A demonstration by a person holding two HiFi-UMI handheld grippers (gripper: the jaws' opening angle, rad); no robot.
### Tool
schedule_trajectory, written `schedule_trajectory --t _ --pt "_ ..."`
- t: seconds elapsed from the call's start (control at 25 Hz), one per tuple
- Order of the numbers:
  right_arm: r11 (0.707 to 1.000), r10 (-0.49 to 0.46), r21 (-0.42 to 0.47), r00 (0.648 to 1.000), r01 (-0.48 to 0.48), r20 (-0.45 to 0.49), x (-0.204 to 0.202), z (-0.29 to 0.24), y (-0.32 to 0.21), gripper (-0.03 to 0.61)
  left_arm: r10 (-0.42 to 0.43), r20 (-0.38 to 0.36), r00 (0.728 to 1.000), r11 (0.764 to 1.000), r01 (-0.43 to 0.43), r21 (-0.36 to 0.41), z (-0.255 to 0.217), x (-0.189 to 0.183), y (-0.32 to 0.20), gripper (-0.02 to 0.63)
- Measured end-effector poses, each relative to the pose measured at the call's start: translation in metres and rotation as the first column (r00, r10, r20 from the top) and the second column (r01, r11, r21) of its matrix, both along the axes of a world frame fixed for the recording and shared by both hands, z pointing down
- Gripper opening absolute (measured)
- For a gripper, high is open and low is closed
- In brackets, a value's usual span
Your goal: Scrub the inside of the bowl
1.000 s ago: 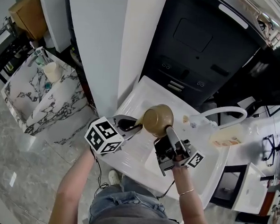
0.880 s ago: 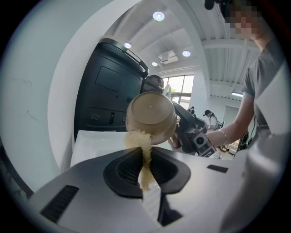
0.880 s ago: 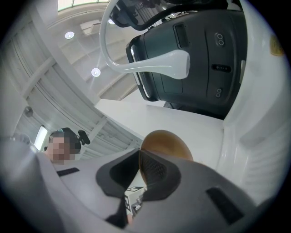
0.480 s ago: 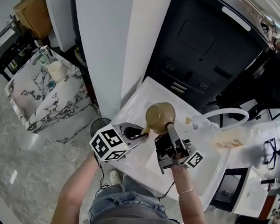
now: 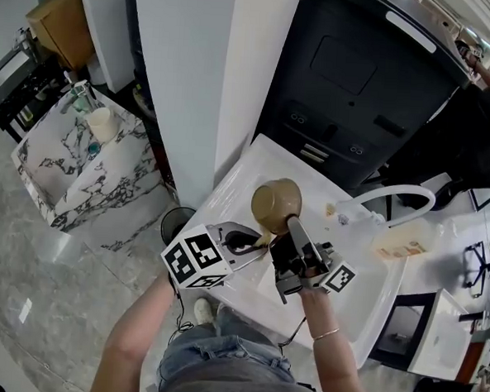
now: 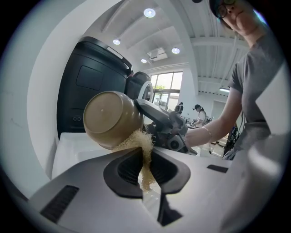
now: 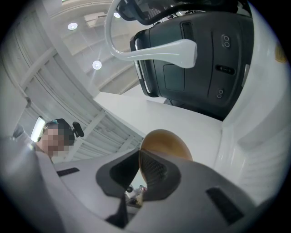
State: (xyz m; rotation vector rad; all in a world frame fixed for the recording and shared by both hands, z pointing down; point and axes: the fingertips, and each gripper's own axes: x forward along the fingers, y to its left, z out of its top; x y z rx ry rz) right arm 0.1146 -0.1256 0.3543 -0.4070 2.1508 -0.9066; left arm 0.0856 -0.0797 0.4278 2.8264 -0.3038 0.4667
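Tan on tan: clamped bowl by its rim between right gripper fingers, tilted for access; squeezed fibrous scrubber between left gripper fingers, pressed beyond their tips against bowl's lower edge.

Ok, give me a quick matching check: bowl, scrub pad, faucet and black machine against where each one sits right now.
1 bowl
2 scrub pad
3 faucet
4 black machine

A arches above the white counter
B rim clamped in the right gripper jaws
C stands behind the counter
D pinched in the left gripper jaws

Pairs: 1-B, 2-D, 3-A, 4-C
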Motion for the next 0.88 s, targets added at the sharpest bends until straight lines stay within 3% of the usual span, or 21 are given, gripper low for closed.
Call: schedule_trajectory --t 0.44,0.6,0.72,0.88 --pt "1.0 -0.007 0.001 1.0 0.007 -0.027 -0.003 0.002 0.008 0.021 0.115 0.06 0.992 0.991 -0.118 0.059 -0.015 -0.005 0.027 0.044" --pt "1.0 0.017 -0.02 0.999 -0.018 -0.031 0.002 0.007 0.007 0.021 0.139 0.03 0.99 0.987 -0.141 0.075 -0.033 -0.015 0.037 0.044" --pt "0.999 0.035 -0.036 0.999 -0.036 -0.028 0.007 0.01 0.005 0.021 0.122 0.028 0.992 0.986 -0.125 0.108 -0.042 -0.028 0.036 0.044" --pt "0.999 0.033 -0.04 0.998 -0.035 -0.049 0.007 0.014 0.007 0.021 0.017 0.043 0.999 0.992 -0.022 0.121 -0.043 -0.055 0.016 0.044"
